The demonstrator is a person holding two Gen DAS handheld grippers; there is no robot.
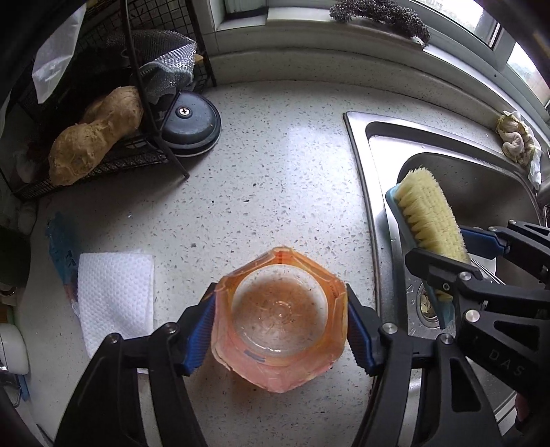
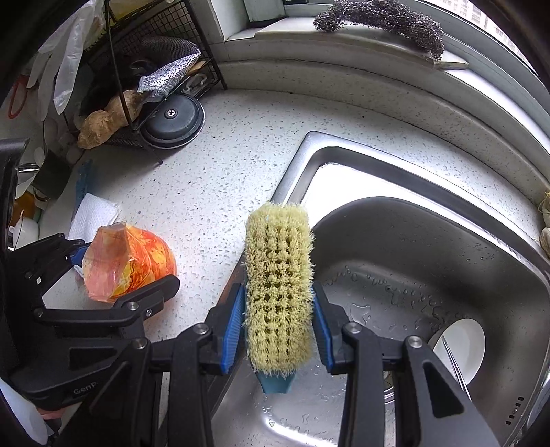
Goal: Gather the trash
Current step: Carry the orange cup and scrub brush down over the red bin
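Note:
An orange translucent plastic container (image 1: 280, 323) stands on the speckled countertop (image 1: 275, 172) with its clear round base facing my left wrist camera. My left gripper (image 1: 280, 330) is shut on it, one blue pad pressed against each side. In the right wrist view the same container (image 2: 127, 261) sits between the left gripper's fingers (image 2: 147, 292). My right gripper (image 2: 278, 330) is shut on a scrub brush (image 2: 278, 268) with pale yellow bristles and a teal back, held over the left edge of the steel sink (image 2: 412, 275). The brush (image 1: 426, 213) also shows in the left wrist view.
A folded white paper towel (image 1: 115, 295) lies left of the container. A wire rack (image 1: 103, 165) with a ginger root (image 1: 92, 137) and a black round lid (image 1: 190, 120) stand at the back left. A white plate (image 2: 460, 344) lies in the sink. Steel wool (image 1: 381, 15) rests on the sill.

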